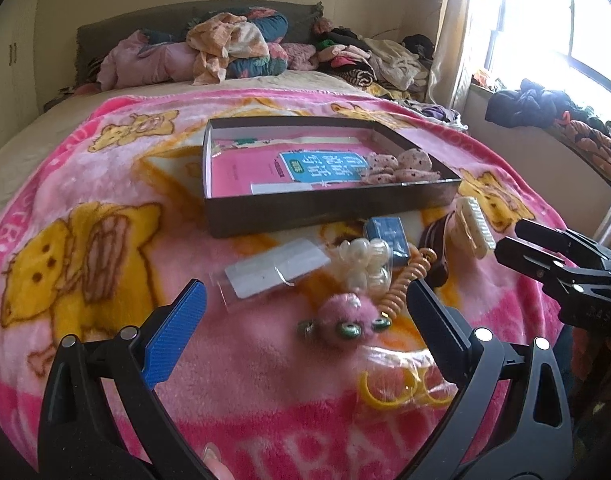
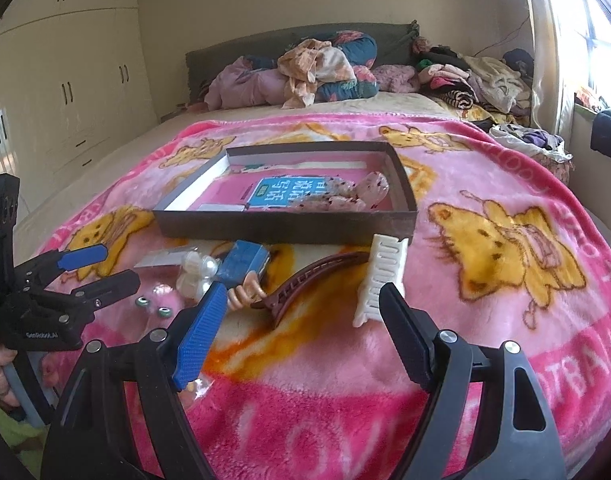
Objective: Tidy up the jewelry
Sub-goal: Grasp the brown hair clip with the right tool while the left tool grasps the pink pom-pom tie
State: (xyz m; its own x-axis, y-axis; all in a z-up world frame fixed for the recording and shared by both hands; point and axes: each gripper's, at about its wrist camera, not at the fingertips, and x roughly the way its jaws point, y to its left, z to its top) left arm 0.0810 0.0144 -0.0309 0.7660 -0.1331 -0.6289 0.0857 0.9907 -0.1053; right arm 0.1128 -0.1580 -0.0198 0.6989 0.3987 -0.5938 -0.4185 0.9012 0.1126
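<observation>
Progress looks slight. In the left wrist view the box (image 1: 305,208) sits on the blanket (image 1: 85,184) at the middle of the bed, holding only a speckled pink clip (image 1: 401,164) at its right end on the printed lining. Nearer than the box, everything else lies loose: a card packet (image 1: 273,270), pearl cluster (image 1: 363,264), blue case (image 1: 387,238), coil tie (image 1: 405,286), pink pom-pom (image 1: 343,314) with green beads, bagged yellow hoops (image 1: 389,390), and to the right a brown clip (image 1: 435,248) and white clip (image 1: 473,226). The left hand-held gripper (image 1: 305,312) hangs spread and empty, with the pom-pom between its fingers. The right hand-held gripper (image 1: 509,242) enters from the right.

In the right wrist view the right hand-held gripper (image 2: 301,300) is likewise spread and empty, just near of the brown clip (image 2: 309,280) and white clip (image 2: 381,280), both outside the box (image 2: 285,232). One piece appears stowed; roughly eight remain.
</observation>
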